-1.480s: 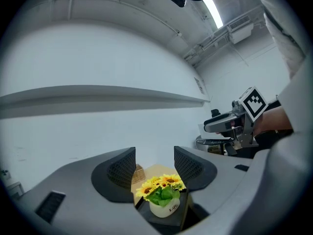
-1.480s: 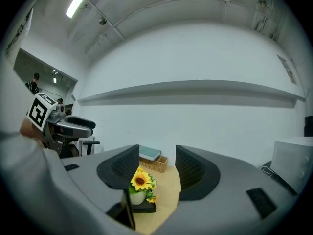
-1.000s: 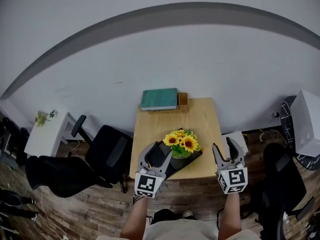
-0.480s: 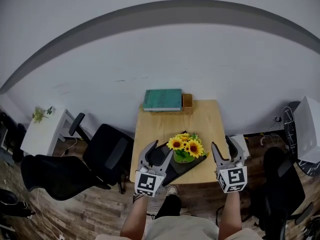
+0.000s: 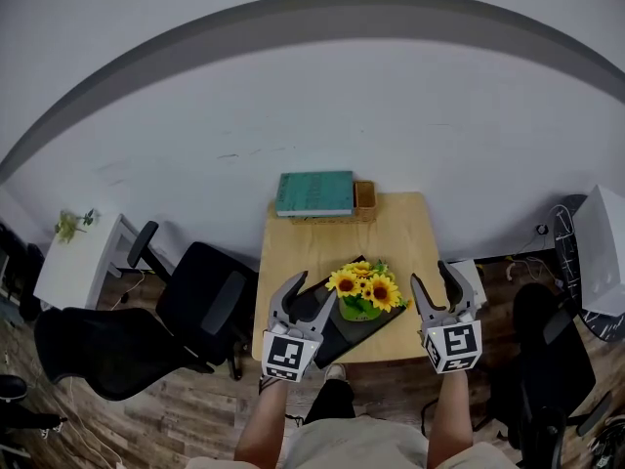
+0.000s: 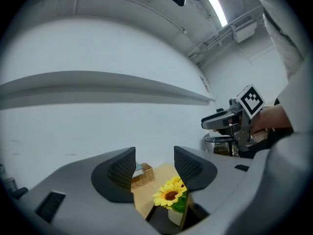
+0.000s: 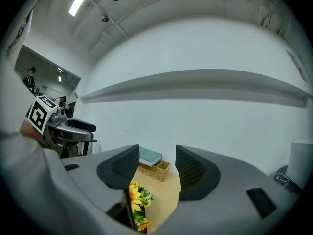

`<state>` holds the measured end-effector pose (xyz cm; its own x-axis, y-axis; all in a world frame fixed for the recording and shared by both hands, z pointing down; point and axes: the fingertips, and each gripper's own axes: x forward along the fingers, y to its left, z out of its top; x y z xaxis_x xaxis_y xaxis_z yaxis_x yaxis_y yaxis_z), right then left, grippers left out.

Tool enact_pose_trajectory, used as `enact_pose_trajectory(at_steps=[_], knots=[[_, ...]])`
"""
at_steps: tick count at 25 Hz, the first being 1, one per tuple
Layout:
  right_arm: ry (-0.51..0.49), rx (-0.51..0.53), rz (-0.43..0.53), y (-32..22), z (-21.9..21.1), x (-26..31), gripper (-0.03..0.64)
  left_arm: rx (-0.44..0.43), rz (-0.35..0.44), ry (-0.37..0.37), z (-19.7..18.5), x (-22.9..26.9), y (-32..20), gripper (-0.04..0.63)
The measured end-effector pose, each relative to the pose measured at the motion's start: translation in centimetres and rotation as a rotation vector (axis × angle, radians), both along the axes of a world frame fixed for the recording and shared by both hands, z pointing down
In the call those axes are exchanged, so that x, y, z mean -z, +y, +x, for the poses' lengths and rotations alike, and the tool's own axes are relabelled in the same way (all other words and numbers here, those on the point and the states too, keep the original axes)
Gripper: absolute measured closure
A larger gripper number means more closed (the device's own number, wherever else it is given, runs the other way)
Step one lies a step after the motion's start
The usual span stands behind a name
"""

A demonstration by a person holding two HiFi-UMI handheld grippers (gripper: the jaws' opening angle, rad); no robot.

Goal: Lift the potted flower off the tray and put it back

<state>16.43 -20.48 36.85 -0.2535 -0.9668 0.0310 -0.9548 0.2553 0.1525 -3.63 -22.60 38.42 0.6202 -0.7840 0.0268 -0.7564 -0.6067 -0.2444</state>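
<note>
Little changed: left gripper (image 5: 311, 289) and right gripper (image 5: 432, 277) crept slightly toward the desk (image 5: 322, 237), jaws open and empty, flanking the potted flower (image 5: 363, 289) still on its tray (image 5: 344, 328) at lower centre, lift not begun.

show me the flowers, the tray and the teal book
flowers (image 5: 364, 284), head view, on the yellow blooms
tray (image 5: 350, 326), head view, on its bare near part
book (image 5: 314, 192), head view, middle of its cover
</note>
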Motion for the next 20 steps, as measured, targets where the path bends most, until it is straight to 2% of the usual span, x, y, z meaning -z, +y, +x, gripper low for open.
enact_pose_trajectory(at_steps=[11,20], knots=[[0.003,0.011,-0.069,-0.8,-0.8,-2.9,0.385,-0.013,-0.082,-0.011,-0.3,-3.6,-0.8,0.362],[0.002,0.037,-0.183,-0.6,-1.9,-7.8,0.385,-0.033,-0.168,-0.059,-0.1,-7.4,-0.1,0.360]])
